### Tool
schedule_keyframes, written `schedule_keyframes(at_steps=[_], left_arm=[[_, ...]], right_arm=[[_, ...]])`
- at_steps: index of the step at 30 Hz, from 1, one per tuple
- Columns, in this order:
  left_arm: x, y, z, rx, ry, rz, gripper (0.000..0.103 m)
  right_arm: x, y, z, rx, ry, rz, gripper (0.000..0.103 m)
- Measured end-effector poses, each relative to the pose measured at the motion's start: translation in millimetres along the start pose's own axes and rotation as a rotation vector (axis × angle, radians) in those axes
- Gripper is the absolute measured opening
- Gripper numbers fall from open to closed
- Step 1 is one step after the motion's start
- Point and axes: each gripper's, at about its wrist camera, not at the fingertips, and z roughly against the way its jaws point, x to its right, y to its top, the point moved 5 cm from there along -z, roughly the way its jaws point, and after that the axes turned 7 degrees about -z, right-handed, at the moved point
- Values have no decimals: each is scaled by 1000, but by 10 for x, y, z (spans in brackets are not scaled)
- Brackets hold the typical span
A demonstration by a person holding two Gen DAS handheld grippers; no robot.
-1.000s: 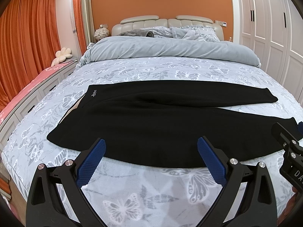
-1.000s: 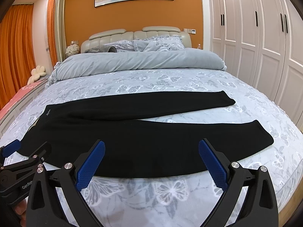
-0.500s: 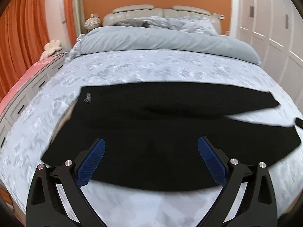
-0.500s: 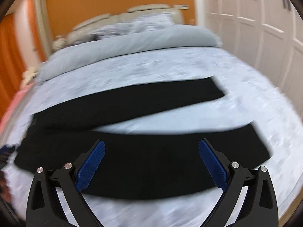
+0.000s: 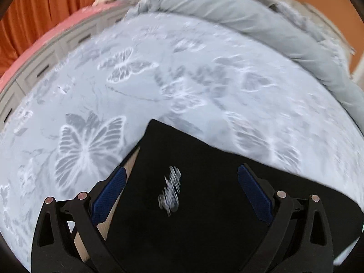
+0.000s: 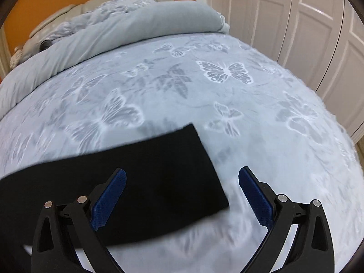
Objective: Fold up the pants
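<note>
Black fabric pants (image 5: 204,204) lie flat on a pale blue butterfly-print bed (image 5: 182,68).

Left tool (image 5: 181,193) hovers spread wide over the waistband end with its white logo; right tool (image 6: 182,195), equally released, straddles a leg cuff's edge.

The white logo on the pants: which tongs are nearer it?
Left. The left tongs hang open right over the logo; the right tongs are open at the leg end.
</note>
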Motion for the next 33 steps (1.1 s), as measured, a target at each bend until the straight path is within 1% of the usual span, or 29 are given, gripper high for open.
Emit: schedule_keyframes(at_steps=[1, 2, 3, 4, 6, 7, 8, 9, 10, 11, 12, 13, 15, 17, 19, 20, 21, 23, 24, 26, 27, 29, 30, 32, 33], left_arm=[[-12, 12, -98, -21, -3, 6, 96], [-19, 21, -253, -55, -22, 16, 96], [-14, 23, -349, -74, -15, 21, 97], [-13, 23, -402, -76, -4, 22, 98], [37, 47, -444, -43, 35, -2, 98], [71, 66, -462, -35, 46, -22, 98], [86, 73, -459, -29, 57, -36, 98], [100, 75, -452, -23, 71, -48, 85], [117, 79, -428, -14, 79, -61, 65], [115, 112, -400, -5, 58, -71, 56], [122, 126, -361, -5, 22, -63, 32], [126, 130, -318, -7, -14, -49, 25], [127, 145, -92, 37, -35, -37, 21], [125, 145, 162, 86, -65, -38, 20], [92, 123, 444, 130, -108, -35, 20], [62, 87, 648, 155, -142, -36, 20], [30, 46, 811, 172, -162, -38, 17], [-91, -51, 1151, 218, -180, -40, 16], [-178, -131, 1324, 231, -207, -37, 15], [-336, -321, 1566, 237, -254, -38, 15], [-404, -438, 1650, 237, -249, -50, 15], [-524, -716, 1768, 228, -244, -78, 15], [-605, -913, 1809, 213, -246, -84, 15], [-748, -1221, 1828, 189, -263, -84, 16], [-816, -1405, 1808, 174, -253, -87, 16]], right_arm=[[-14, 47, -116, -13, 9, -7, 97], [-36, 72, -224, -31, 8, -5, 97], [-60, 73, -289, -45, 2, -1, 97], [-81, 71, -398, -66, -13, 8, 97], [-123, 57, -527, -77, -31, 26, 96], [-142, 36, -541, -75, -29, 31, 93], [-173, 21, -545, -61, -12, 36, 88], [-206, 14, -540, -46, -1, 39, 70], [-242, 7, -510, -26, 8, 50, 41], [-265, 8, -473, -16, 25, 55, 19], [-261, 17, -444, -20, 45, 45, 11], [-242, 45, -341, -4, 88, 10, 11], [-237, 90, -127, 50, 117, 7, 11], [-233, 118, 197, 106, 160, 15, 11], [-230, 113, 532, 153, 205, 36, 11], [-215, 100, 710, 176, 227, 51, 10], [-189, 75, 885, 197, 246, 61, 10], [-103, -3, 1176, 222, 290, 67, 10], [-32, -91, 1378, 236, 320, 75, 10], [71, -271, 1619, 248, 340, 106, 10], [147, -416, 1747, 249, 337, 132, 10], [284, -665, 1879, 239, 330, 162, 10], [387, -831, 1935, 230, 325, 176, 10], [544, -1059, 1940, 203, 314, 180, 10], [620, -1163, 1918, 183, 307, 178, 10]])
